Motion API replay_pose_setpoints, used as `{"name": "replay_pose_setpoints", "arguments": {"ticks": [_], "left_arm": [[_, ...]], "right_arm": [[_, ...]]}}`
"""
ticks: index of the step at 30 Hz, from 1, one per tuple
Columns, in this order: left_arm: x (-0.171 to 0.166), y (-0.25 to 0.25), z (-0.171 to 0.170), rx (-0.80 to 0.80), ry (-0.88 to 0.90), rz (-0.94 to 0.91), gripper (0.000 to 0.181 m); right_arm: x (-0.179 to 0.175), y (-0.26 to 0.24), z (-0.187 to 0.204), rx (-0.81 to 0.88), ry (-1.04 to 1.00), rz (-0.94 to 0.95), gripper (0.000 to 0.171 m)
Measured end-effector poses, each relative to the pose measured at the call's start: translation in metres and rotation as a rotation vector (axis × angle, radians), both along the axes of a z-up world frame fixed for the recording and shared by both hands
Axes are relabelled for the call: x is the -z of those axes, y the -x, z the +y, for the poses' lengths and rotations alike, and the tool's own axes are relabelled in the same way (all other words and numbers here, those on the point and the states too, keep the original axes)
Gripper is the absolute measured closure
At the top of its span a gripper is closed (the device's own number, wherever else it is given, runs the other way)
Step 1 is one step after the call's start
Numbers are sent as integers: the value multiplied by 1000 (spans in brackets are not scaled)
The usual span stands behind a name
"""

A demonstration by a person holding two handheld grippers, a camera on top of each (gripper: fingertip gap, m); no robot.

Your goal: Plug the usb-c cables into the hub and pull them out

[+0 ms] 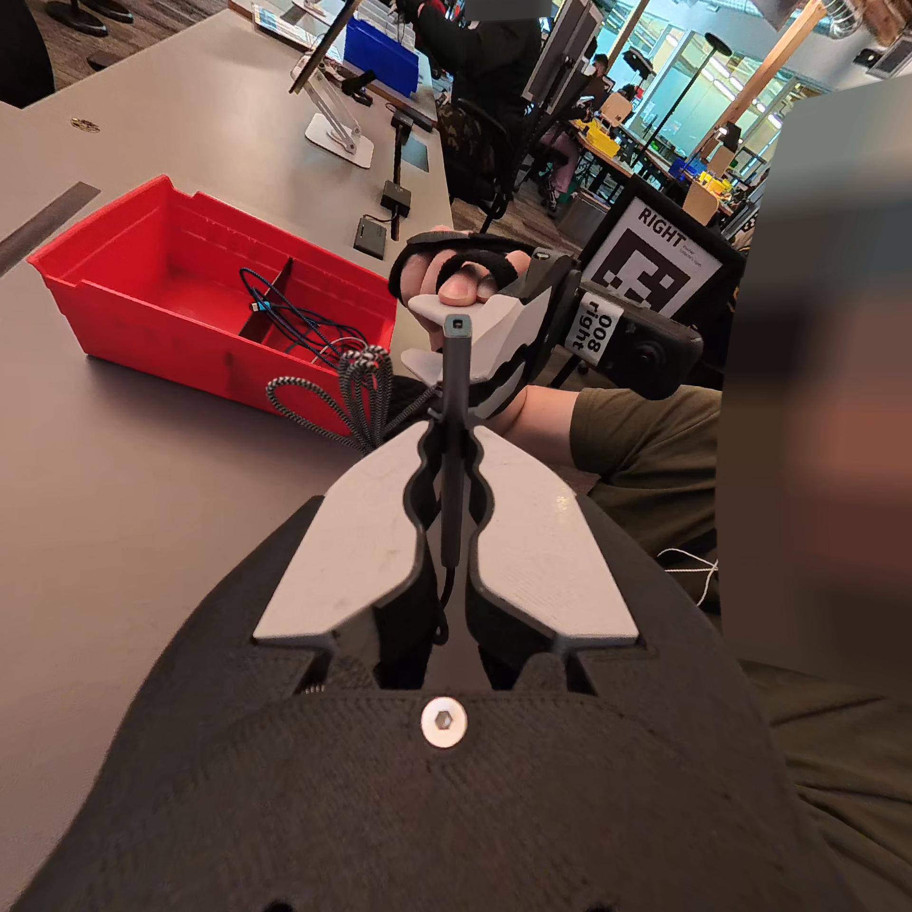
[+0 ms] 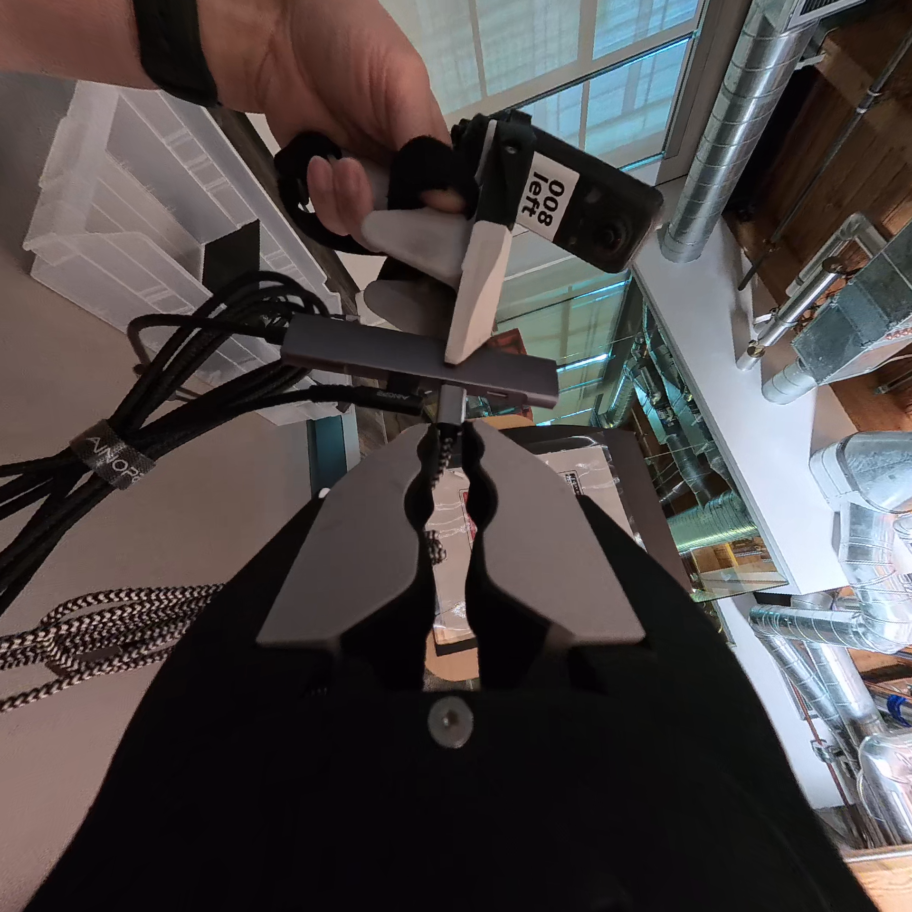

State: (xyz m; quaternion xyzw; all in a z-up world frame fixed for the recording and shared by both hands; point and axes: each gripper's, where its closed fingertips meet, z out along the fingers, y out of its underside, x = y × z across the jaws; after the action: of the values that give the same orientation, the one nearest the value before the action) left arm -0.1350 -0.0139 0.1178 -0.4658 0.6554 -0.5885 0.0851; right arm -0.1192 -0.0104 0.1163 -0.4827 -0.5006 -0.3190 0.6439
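My left gripper (image 1: 450,429) is shut on the slim dark grey hub (image 1: 454,395) and holds it upright in the air. In the right wrist view the hub (image 2: 395,353) lies crosswise, clamped by the left gripper's white fingers (image 2: 476,296). My right gripper (image 2: 446,429) is shut on a black-and-white braided cable (image 2: 439,464) just behind its grey USB-C plug (image 2: 450,402). The plug's tip meets the hub's near edge; how deep it sits is hidden. A black cable's plug (image 2: 390,397) lies along that same edge, beside it.
A red bin (image 1: 148,296) with a blue cable (image 1: 276,306) stands on the grey table (image 1: 123,493) to the left. Braided cable loops (image 1: 365,390) hang beside it. A strapped bundle of black cables (image 2: 113,459) hangs from the hub. A seated person is farther back. The grippers are tip to tip, or close to it.
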Motion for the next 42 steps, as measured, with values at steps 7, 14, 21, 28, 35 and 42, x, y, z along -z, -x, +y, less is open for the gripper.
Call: {"name": "replay_pose_setpoints", "arguments": {"ticks": [7,14,21,28,35,42], "left_arm": [[0,-6,7,-25,79,9,173],[-3,-18,8,-52,161,2,173],[-8,-10,4,-36,100,-27,173],[-4,-6,4,-42,19,-26,173],[-3,-9,10,-83,-34,-43,173],[5,-13,16,-110,-58,-44,172]], "right_arm": [[4,-11,3,-14,114,80,166],[-20,-8,-11,-193,94,311,147],[-5,-3,3,-312,377,588,146],[-1,10,-1,-525,757,923,155],[4,12,11,-587,973,1176,164],[12,6,18,-485,947,1113,164]]}}
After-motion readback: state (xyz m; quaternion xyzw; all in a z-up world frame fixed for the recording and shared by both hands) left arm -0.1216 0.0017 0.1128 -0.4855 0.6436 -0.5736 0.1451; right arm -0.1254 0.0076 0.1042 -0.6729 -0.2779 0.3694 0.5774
